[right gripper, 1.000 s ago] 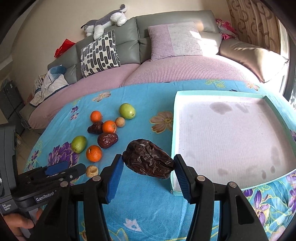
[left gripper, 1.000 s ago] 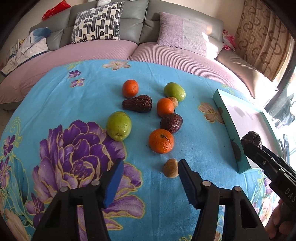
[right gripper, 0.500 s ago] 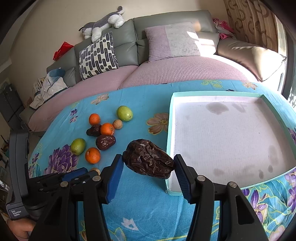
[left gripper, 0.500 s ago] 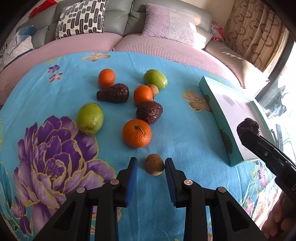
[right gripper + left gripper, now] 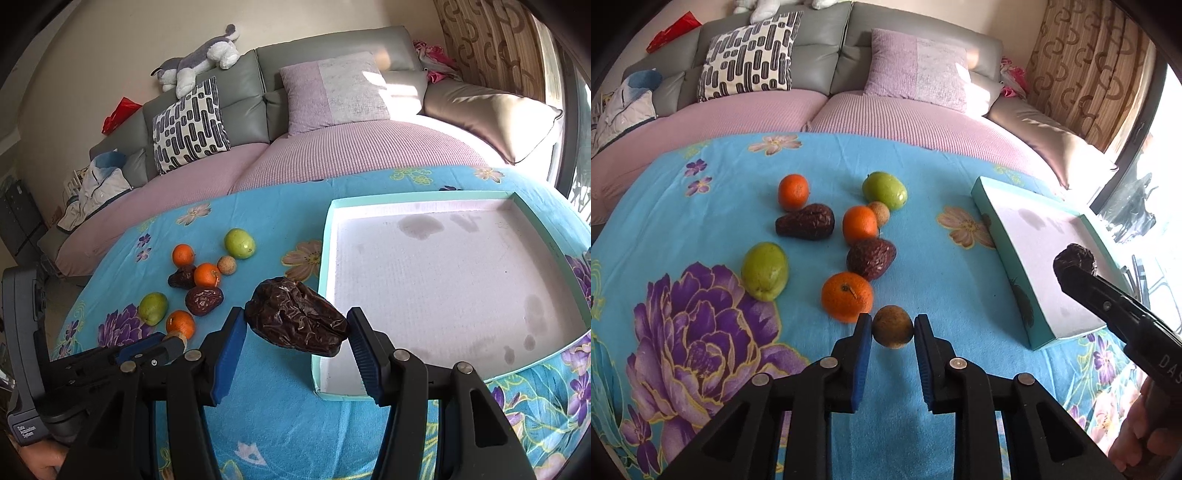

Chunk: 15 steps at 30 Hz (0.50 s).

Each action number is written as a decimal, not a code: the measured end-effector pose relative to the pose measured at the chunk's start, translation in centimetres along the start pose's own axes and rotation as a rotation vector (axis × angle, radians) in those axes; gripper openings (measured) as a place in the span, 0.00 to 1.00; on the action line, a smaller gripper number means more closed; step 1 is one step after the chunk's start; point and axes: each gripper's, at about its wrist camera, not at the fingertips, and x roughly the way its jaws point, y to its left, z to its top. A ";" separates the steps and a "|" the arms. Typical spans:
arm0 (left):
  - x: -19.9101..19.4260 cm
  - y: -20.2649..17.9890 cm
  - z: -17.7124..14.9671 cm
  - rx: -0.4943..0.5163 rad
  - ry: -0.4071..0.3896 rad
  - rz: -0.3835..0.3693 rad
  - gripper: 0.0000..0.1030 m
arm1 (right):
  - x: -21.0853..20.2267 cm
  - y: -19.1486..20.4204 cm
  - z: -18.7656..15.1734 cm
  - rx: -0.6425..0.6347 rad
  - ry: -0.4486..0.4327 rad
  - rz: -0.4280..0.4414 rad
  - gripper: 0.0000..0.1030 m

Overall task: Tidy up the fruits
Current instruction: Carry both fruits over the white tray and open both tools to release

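the left tool [image 5: 892, 326] has its blue pads closed against a small brown fruit [image 5: 892, 326] on the blue surface [image 5: 923, 229], just beside an orange [image 5: 847, 296]. it looks light, round and hard, so grip at its widest middle. the right tool [image 5: 297, 325] holds a wrinkled dark fruit [image 5: 297, 321], probably soft, near the tray [image 5: 325, 258].

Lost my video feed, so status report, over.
Left gripper shut on small brown fruit. Right gripper shut on wrinkled date, near corner of tray. Tray bare, nothing in the way.
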 end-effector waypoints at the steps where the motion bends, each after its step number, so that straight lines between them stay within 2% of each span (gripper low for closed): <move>1: -0.2 -0.2 0.3 0.004 -0.009 -0.007 0.24 | -0.1 -0.3 0.2 0.004 -0.006 -0.008 0.56; 7: -0.3 -3.2 2.9 0.072 -0.036 -0.037 0.24 | -0.6 -3.2 2.5 0.030 -0.046 -0.103 0.56; 15: 1.4 -9.1 6.5 0.200 -0.039 -0.088 0.24 | -0.5 -8.3 5.2 0.092 -0.027 -0.238 0.56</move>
